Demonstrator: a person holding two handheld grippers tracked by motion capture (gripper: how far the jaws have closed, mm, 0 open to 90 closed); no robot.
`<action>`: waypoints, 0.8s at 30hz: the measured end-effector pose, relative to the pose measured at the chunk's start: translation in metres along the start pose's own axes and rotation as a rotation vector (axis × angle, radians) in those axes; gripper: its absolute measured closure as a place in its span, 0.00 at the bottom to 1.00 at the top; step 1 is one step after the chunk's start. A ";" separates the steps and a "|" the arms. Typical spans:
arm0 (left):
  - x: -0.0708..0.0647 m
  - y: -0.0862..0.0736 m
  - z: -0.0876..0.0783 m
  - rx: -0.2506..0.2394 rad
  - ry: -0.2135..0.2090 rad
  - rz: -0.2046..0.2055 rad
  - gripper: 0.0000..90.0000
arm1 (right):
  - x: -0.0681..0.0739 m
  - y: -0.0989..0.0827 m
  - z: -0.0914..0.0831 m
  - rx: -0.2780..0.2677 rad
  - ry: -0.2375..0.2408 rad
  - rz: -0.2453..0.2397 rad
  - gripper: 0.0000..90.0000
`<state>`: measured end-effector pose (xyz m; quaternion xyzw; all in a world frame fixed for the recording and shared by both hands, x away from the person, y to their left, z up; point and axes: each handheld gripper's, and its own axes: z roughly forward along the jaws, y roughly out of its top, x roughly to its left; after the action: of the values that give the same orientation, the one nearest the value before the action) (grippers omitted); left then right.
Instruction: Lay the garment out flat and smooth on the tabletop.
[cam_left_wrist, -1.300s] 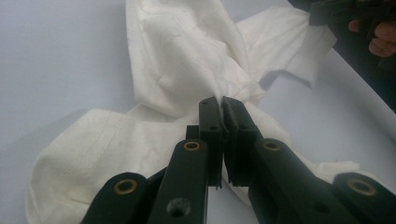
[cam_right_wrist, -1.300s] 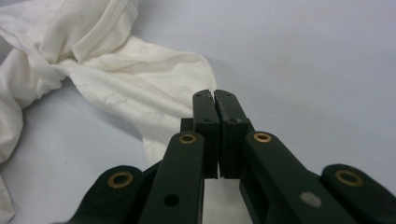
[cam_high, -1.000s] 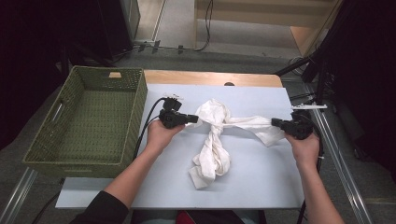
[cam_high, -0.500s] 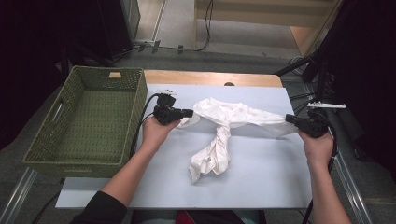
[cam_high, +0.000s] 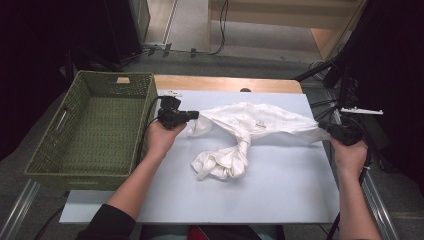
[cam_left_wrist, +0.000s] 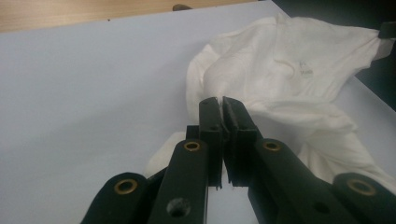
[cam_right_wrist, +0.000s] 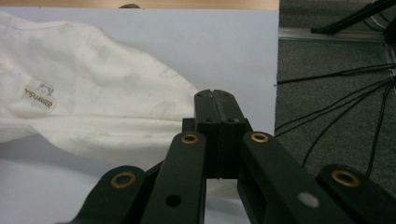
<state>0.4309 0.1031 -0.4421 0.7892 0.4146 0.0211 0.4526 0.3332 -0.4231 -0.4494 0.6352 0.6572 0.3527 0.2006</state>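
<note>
Left gripper (cam_high: 192, 115): jaws closed tight on one edge of the white garment (cam_high: 250, 125); in the left gripper view the jaws (cam_left_wrist: 222, 135) pinch a fold of the cloth (cam_left_wrist: 280, 79) between their tips.
Right gripper (cam_high: 325, 126): jaws closed with the opposite end of the garment clamped; in the right gripper view the jaws (cam_right_wrist: 215, 135) meet with no gap, and cloth (cam_right_wrist: 93, 107) runs under them.
Garment: stretched between the two grippers across the middle of the counter (cam_high: 280, 200); upper part spread taut, lifted off the surface near both grips.
Garment, lower part: twisted into a bunch that hangs toward the person and rests on the counter, between the two hands.
Label: small printed tag (cam_right_wrist: 41, 99) sewn on the cloth, seen in the right gripper view.
Basket (cam_high: 55, 165): green woven, standing at the counter's left edge, just beside the left hand (cam_high: 161, 140); apart from the garment.
Right hand (cam_high: 348, 156): at the counter's right edge.
</note>
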 end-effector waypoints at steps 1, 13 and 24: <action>0.001 0.000 0.001 0.004 -0.002 -0.005 0.97 | -0.001 0.000 0.001 -0.002 0.007 0.001 0.98; 0.000 -0.001 0.006 -0.006 -0.085 -0.044 0.60 | 0.001 -0.001 0.007 -0.038 0.137 0.015 0.57; -0.009 -0.003 0.011 0.028 -0.120 -0.026 0.44 | 0.017 -0.004 0.016 0.009 0.211 -0.035 0.48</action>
<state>0.4279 0.0900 -0.4474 0.7900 0.3970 -0.0379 0.4657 0.3394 -0.4027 -0.4601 0.5838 0.6874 0.4109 0.1335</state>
